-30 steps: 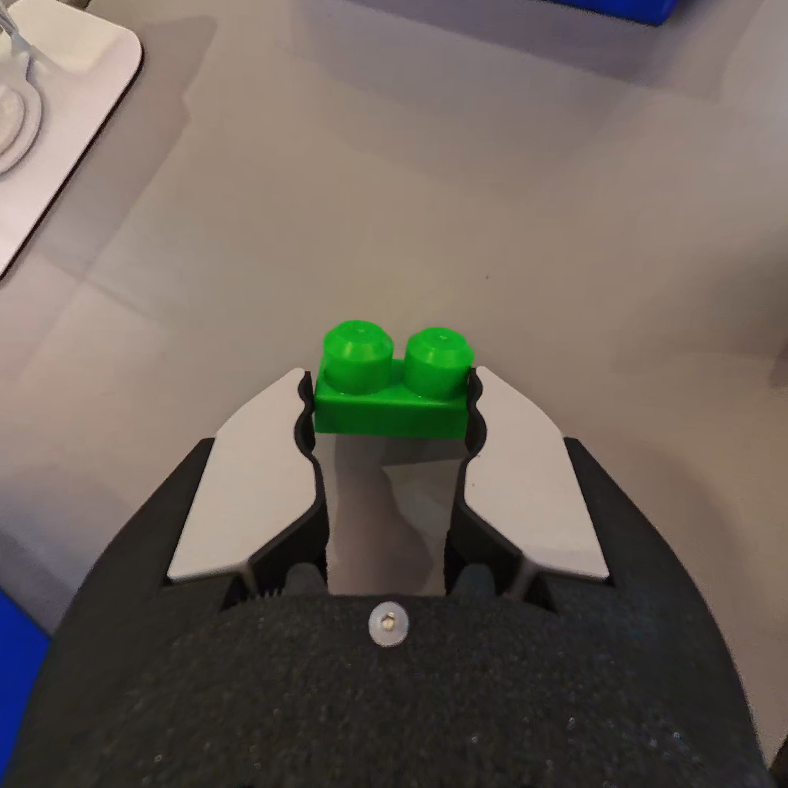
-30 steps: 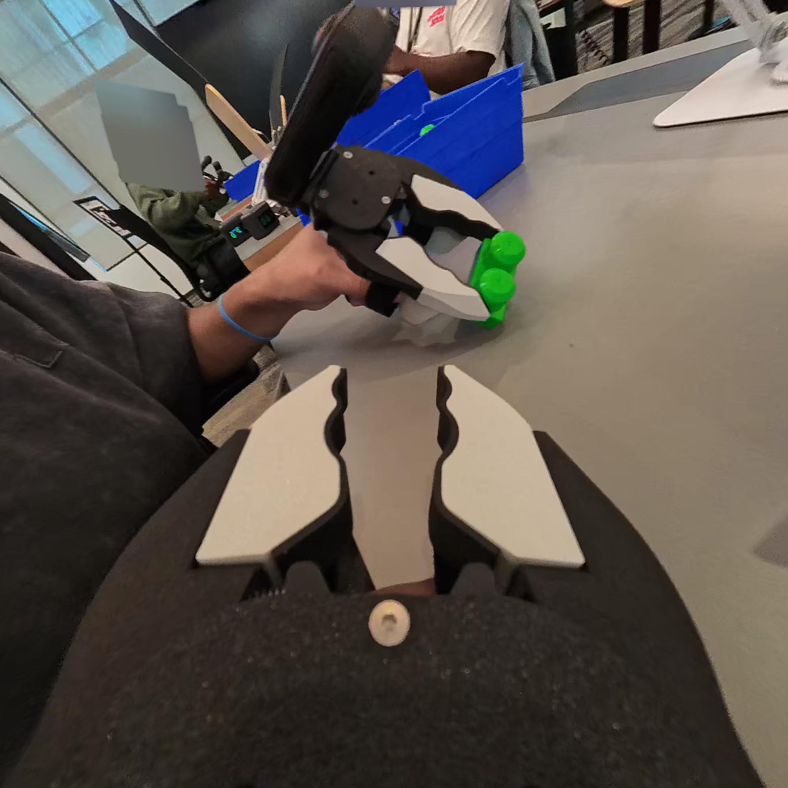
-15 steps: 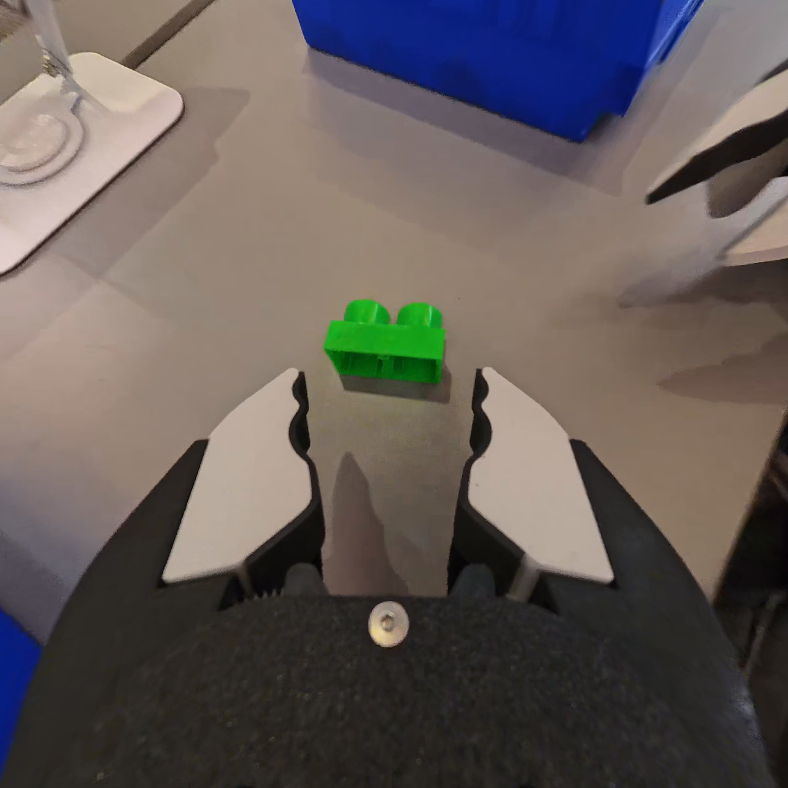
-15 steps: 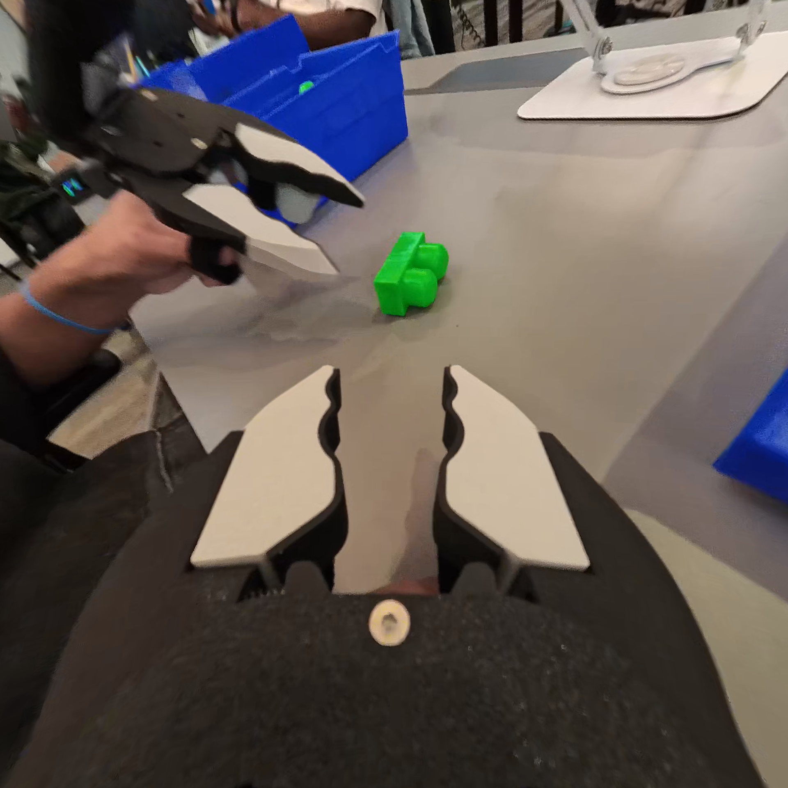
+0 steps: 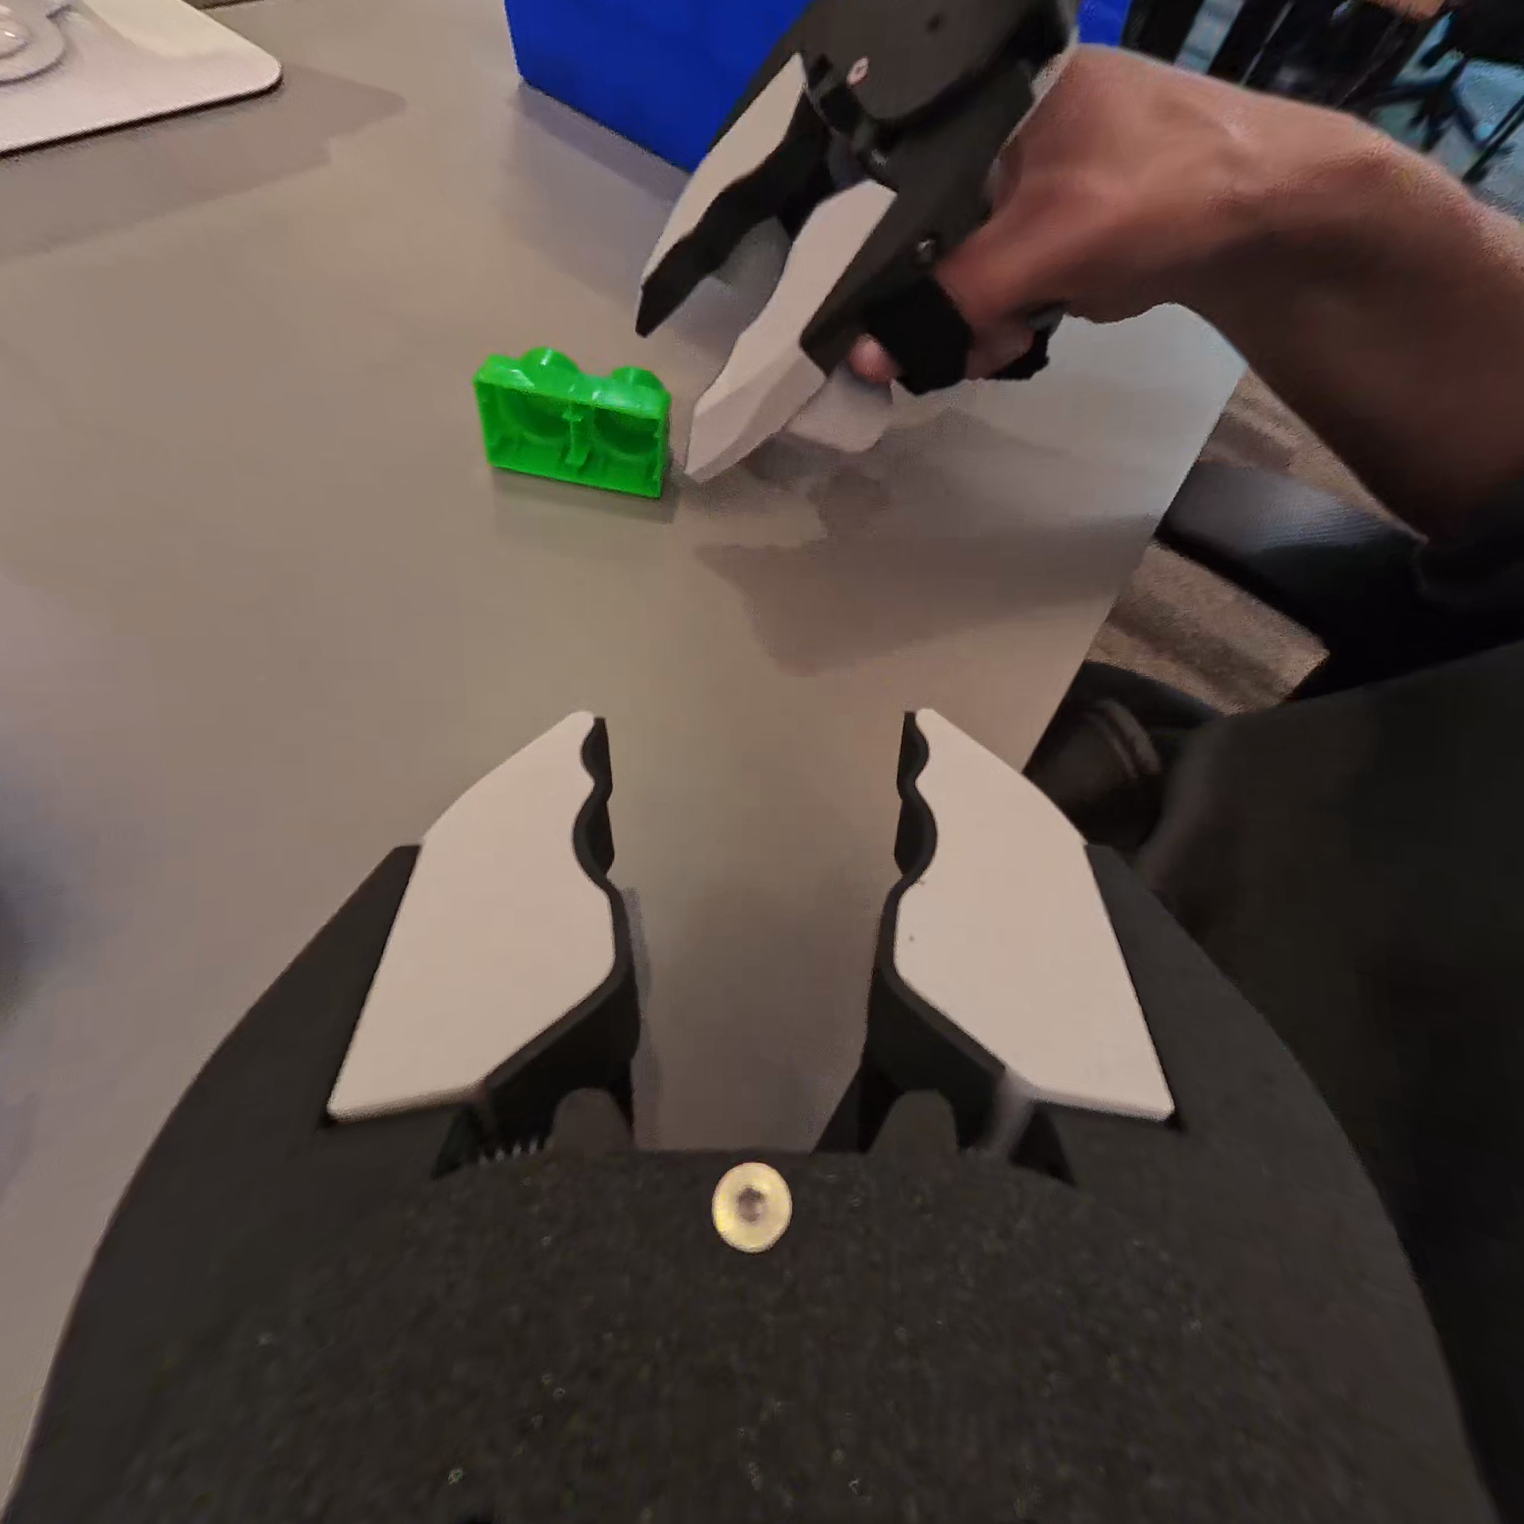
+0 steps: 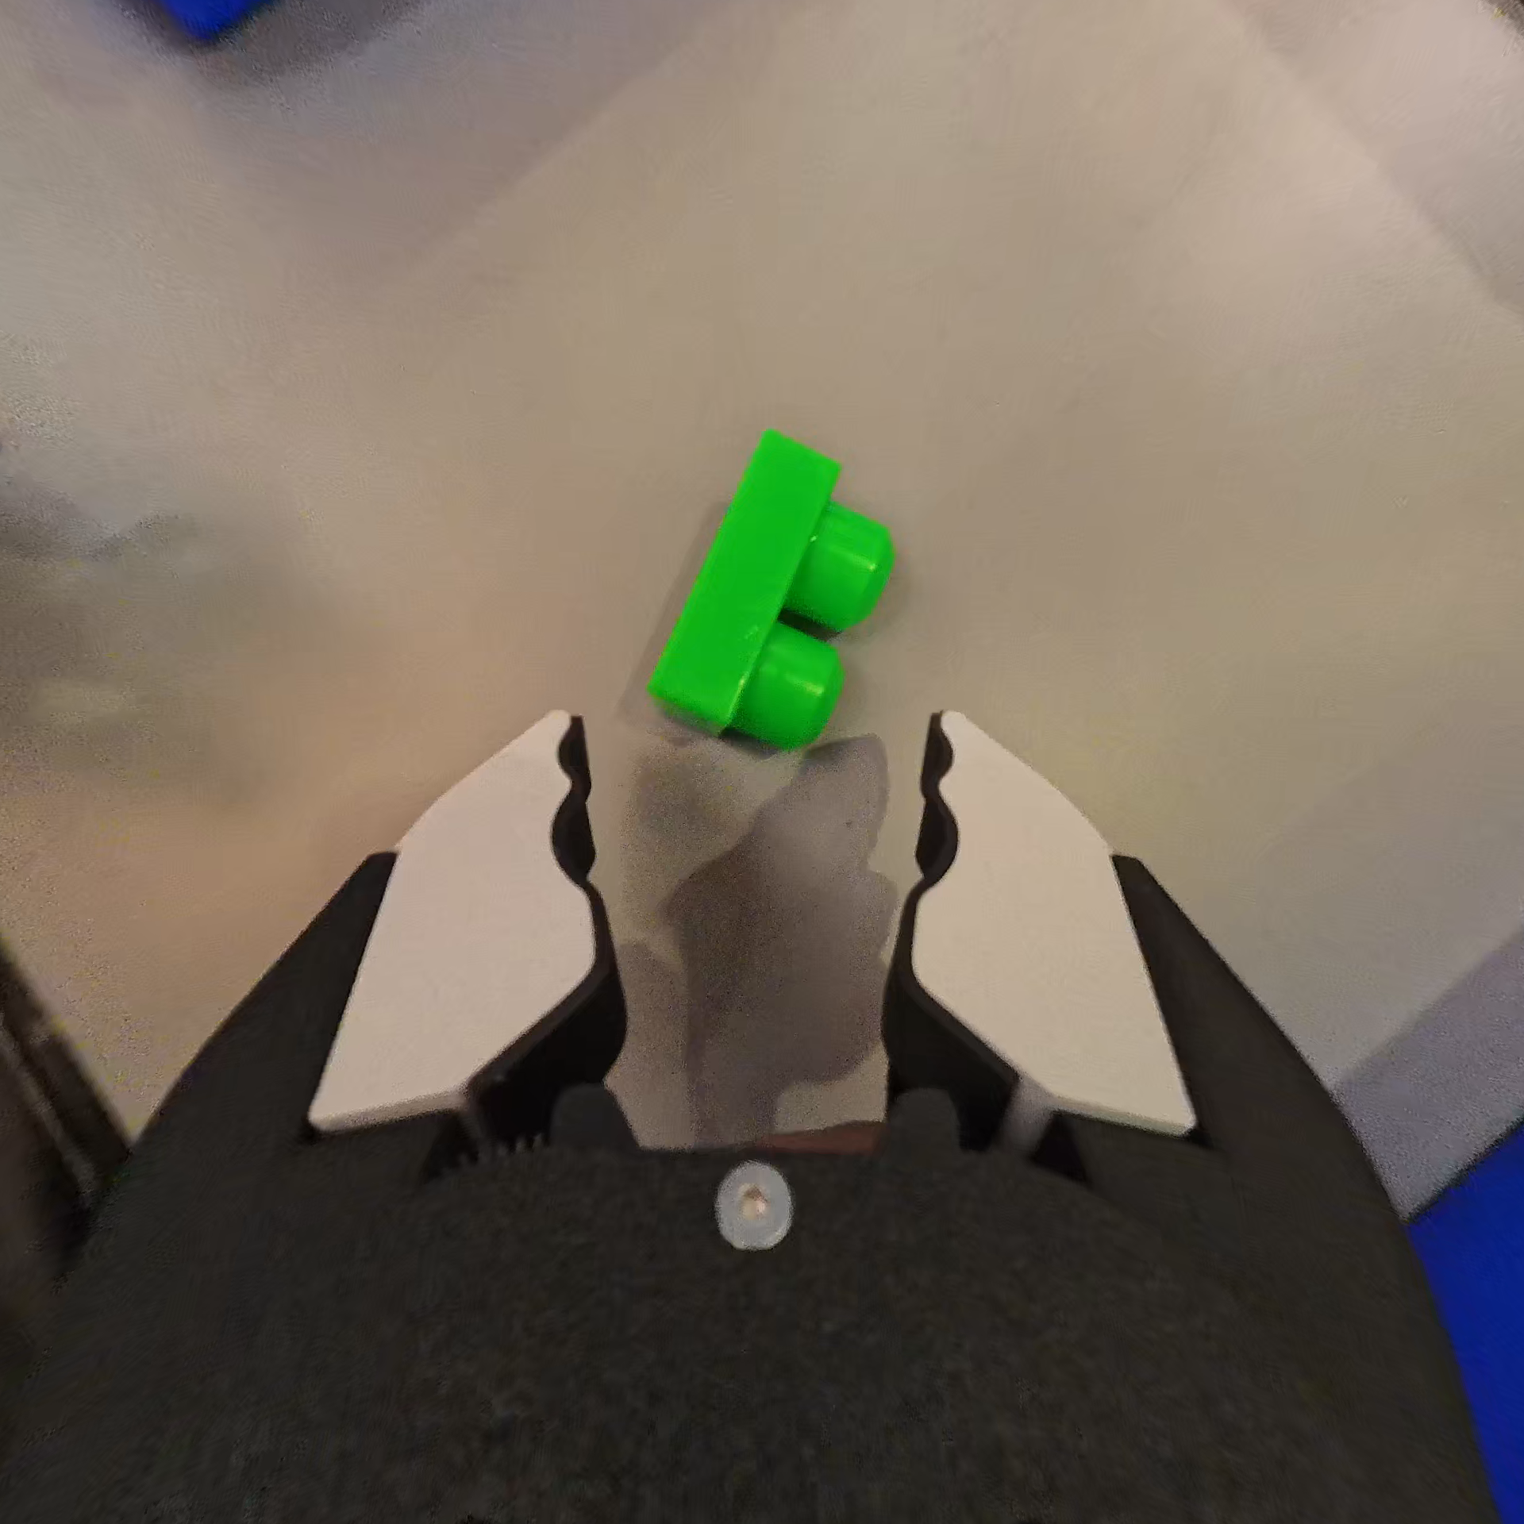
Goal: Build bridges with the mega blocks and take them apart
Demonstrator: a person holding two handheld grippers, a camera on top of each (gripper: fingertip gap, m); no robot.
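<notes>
A green two-stud mega block (image 5: 573,429) lies on its side on the grey table, its hollow underside facing the left wrist view. In the right wrist view the same block (image 6: 754,590) shows with its studs pointing right. My left gripper (image 5: 750,726) is open and empty, held back from the block near the table's front edge. My right gripper (image 6: 754,722) is open and empty, pointing down just short of the block. It also shows in the left wrist view (image 5: 668,396), held by a hand, with its lower fingertip beside the block's right end.
A blue bin (image 5: 651,74) stands behind the block. A white flat stand base (image 5: 124,82) lies at the far left. The table's edge (image 5: 1154,511) runs down the right side, with the person's arm (image 5: 1286,272) and a dark chair beyond it. A blue edge (image 6: 1476,1286) shows at lower right.
My left gripper let go of the green block, which now lies on its side, and drew back. My right gripper swung in over the block and opened wider.
</notes>
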